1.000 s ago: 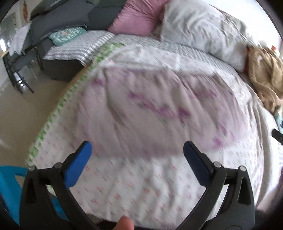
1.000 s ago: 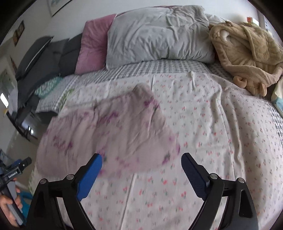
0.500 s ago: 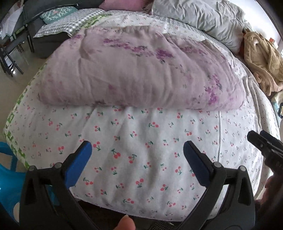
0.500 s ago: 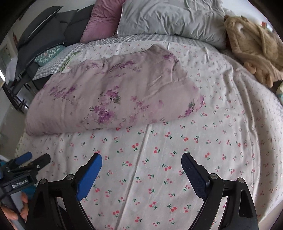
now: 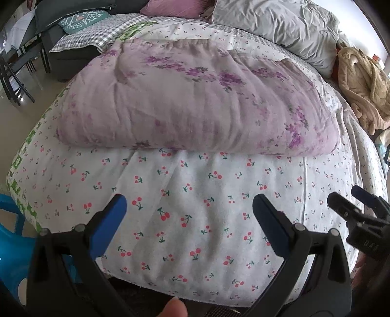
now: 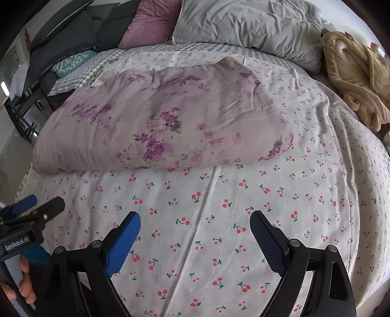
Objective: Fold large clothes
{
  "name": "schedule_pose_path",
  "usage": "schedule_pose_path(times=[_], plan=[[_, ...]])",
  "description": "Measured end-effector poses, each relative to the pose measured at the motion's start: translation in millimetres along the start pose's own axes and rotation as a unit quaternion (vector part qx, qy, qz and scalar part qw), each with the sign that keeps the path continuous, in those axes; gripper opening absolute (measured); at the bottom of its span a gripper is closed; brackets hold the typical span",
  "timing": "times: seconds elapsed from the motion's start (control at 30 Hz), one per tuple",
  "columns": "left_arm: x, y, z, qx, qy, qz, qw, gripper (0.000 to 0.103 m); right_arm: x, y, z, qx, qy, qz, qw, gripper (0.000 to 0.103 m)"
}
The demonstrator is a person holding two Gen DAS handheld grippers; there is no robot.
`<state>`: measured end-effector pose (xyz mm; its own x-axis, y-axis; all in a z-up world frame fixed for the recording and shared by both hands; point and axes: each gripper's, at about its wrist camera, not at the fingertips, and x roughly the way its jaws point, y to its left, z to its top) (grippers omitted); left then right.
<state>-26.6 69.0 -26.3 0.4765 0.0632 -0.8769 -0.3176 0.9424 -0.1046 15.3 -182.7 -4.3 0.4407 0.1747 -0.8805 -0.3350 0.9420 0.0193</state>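
A pale lilac garment with purple flower print (image 5: 195, 97) lies folded in a wide flat bundle across the cherry-print bed sheet (image 5: 190, 207). It also shows in the right wrist view (image 6: 160, 122). My left gripper (image 5: 190, 209) is open and empty, over the sheet near the bed's front edge, short of the garment. My right gripper (image 6: 195, 226) is open and empty, also over the sheet in front of the garment. Each gripper shows at the edge of the other's view.
A grey pillow (image 6: 243, 22) and a pink pillow (image 6: 151, 26) lie at the head of the bed. A beige fleece robe (image 6: 358, 73) is heaped at the right. A dark sofa (image 5: 73, 14) and black chair legs (image 5: 14, 80) stand to the left, a blue stool (image 5: 12, 256) at lower left.
The garment was in motion and blurred one second ago; it now lies settled on the sheet. Both grippers stay open and have drawn back and down toward the bed's front edge.
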Motion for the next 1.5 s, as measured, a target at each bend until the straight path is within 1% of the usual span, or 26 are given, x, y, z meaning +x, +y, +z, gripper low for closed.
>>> schedule_pose_path(times=[0.87, 1.2, 1.5], plan=[[-1.3, 2.4, -0.7, -0.003, -0.004, 0.003, 1.0000, 0.103, 4.6, 5.8, -1.2, -0.003, 0.008, 0.003, 1.000, 0.092], [-3.1, 1.3, 0.3, -0.001, -0.011, 0.007, 0.9999, 0.103, 2.9, 4.8, -1.7, -0.001, 0.008, 0.010, 1.000, 0.092], [-1.7, 0.1, -0.6, 0.000, -0.009, 0.010, 0.9999, 0.103, 2.1, 6.2, -2.0, -0.002, 0.009, 0.016, 1.000, 0.092]])
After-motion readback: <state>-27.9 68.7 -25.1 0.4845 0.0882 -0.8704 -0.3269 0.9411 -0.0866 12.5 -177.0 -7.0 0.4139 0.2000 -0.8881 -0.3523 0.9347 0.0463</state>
